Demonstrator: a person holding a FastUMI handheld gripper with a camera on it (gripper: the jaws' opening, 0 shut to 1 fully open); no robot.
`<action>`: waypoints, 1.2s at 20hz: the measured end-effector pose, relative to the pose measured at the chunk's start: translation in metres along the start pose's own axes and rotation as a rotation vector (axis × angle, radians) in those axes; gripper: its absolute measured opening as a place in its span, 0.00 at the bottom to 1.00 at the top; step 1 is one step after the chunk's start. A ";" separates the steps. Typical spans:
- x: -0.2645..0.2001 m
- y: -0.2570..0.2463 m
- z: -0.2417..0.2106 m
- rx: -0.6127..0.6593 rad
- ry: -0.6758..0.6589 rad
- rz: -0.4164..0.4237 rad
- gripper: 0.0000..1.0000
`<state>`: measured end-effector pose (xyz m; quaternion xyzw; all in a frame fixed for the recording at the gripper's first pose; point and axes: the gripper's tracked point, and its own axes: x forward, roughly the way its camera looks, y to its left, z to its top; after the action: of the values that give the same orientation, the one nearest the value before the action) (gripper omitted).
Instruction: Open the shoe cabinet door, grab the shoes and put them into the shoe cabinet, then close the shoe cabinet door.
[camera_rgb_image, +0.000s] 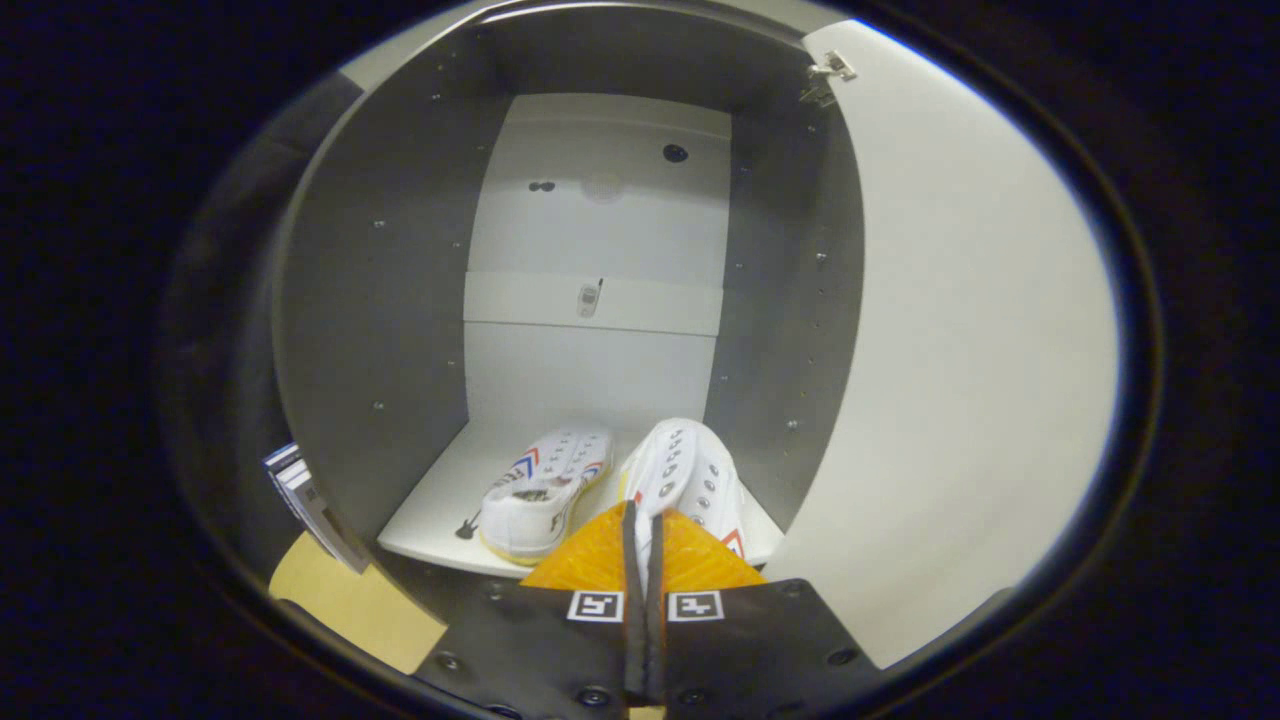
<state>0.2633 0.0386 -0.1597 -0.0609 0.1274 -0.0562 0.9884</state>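
The shoe cabinet stands open, its white door swung out to the right. On the cabinet's white floor a white sneaker with red and blue stripes lies toe-inward, left of my fingers. A second white sneaker sits just ahead of the fingers, toe pointing into the cabinet, over the floor's front right part. My gripper is shut on this second sneaker: the two fingers stand almost together with a thin white strip of its heel edge pinched between them.
Grey side walls and a white back panel bound the deep compartment. A hinge shows at the door's top. Left of the cabinet, outside it, a small stack of flat items leans above a tan surface.
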 end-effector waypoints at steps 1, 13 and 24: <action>0.018 -0.001 0.003 -0.014 0.007 0.006 0.02; 0.150 0.002 -0.022 -0.105 0.132 0.076 0.02; 0.153 0.006 -0.035 0.072 0.234 0.092 0.07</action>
<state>0.4015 0.0216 -0.2315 -0.0127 0.2426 -0.0221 0.9698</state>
